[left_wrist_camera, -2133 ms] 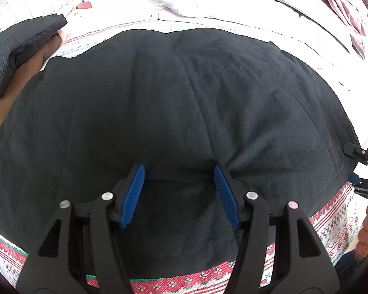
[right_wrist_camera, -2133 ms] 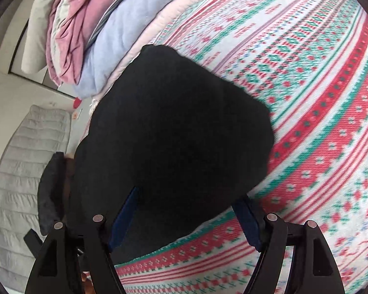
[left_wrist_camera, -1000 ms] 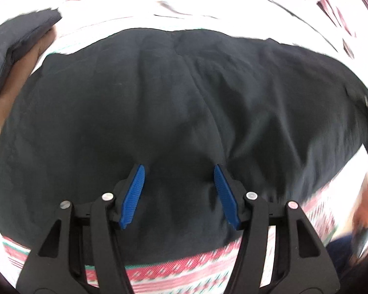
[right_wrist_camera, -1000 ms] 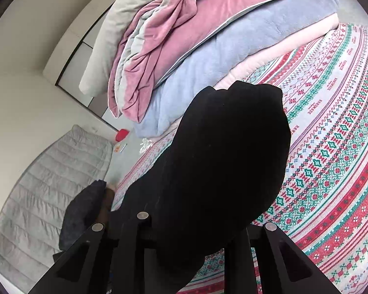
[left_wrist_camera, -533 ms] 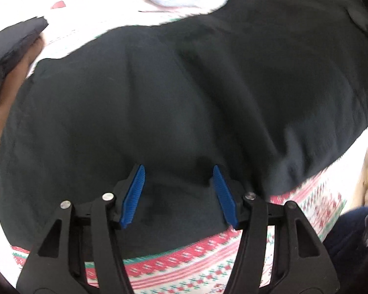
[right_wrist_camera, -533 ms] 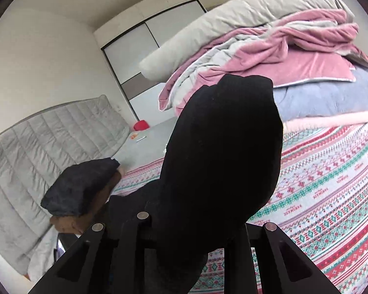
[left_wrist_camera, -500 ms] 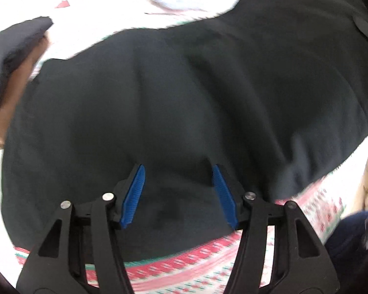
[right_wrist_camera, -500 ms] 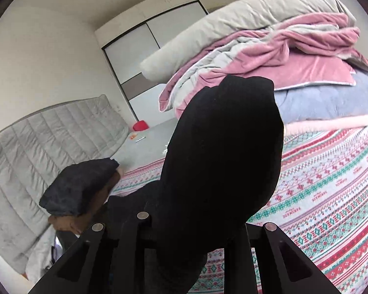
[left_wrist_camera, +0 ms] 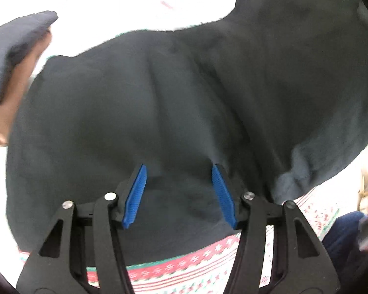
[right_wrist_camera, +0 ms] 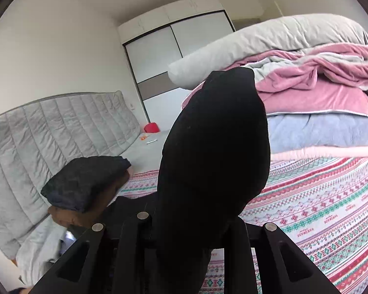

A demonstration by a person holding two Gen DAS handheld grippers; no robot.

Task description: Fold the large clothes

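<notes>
**Black garment being lifted at one side over the bed**

A large black garment (left_wrist_camera: 184,103) is being spread across the patterned bedspread (left_wrist_camera: 184,267), with its right portion being raised off the bed and its left and near parts lying flat. In the right wrist view a bunched fold of the same black garment (right_wrist_camera: 216,152) is standing up in front of the camera, rising out from between the black arms of the right claw (right_wrist_camera: 184,223). The right claw is being kept nearly closed and is pinching that fold; its pads are being hidden by the fabric.

The left claw (left_wrist_camera: 179,191) is being held above the near part of the garment, pointing steeply down. Its blue pads (left_wrist_camera: 135,193) are standing about half apart, with cloth seen between and beneath them but nothing being pinched; whether the tips are touching the fabric cannot be told.

At the garment's left edge a stack of folded clothes is being seen: a dark quilted item (right_wrist_camera: 85,183) lying on top of a brown one (right_wrist_camera: 98,208). The red, green and white bedspread (right_wrist_camera: 319,208) is extending to the right. Behind it, a pile of bedding (right_wrist_camera: 306,85) in grey, pink and lilac is being stacked. A grey padded headboard (right_wrist_camera: 49,134) and a white wardrobe (right_wrist_camera: 174,56) are being seen further back.
</notes>
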